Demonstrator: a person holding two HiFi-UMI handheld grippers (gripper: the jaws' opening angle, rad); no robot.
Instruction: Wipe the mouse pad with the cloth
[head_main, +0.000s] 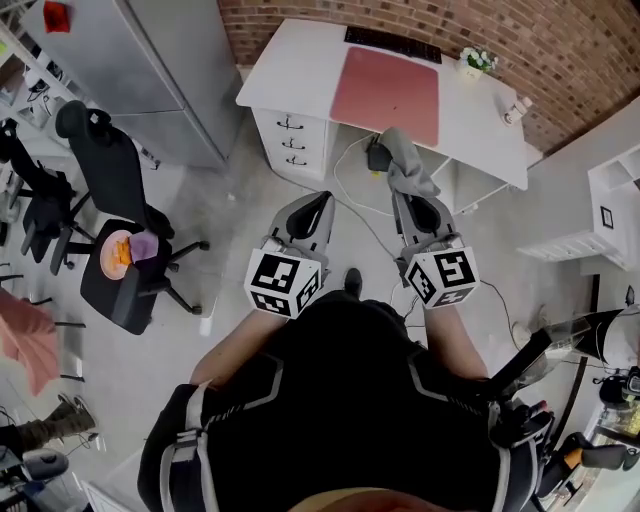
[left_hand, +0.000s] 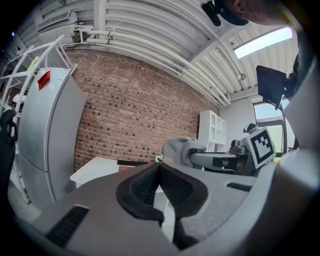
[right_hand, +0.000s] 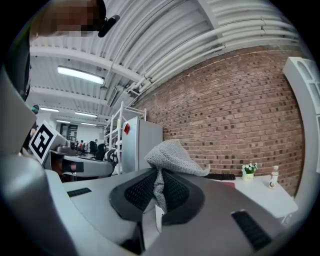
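A pink mouse pad (head_main: 386, 92) lies on the white desk (head_main: 290, 75) ahead of me, far from both grippers. My right gripper (head_main: 405, 193) is shut on a grey cloth (head_main: 403, 160), which bunches above its tips; in the right gripper view the cloth (right_hand: 167, 156) is pinched between the dark pads and its top folds over. My left gripper (head_main: 318, 207) is shut with nothing between its pads (left_hand: 145, 185). Both grippers hang over the floor, short of the desk. From the left gripper view, the cloth (left_hand: 177, 149) and the right gripper show to the right.
A black keyboard (head_main: 392, 43) lies at the desk's back edge, with a small flower pot (head_main: 474, 61) and a bottle (head_main: 517, 108) to the right. A drawer unit (head_main: 290, 140) stands under the desk. A black office chair (head_main: 115, 215) is at left, a grey cabinet (head_main: 150, 60) behind it.
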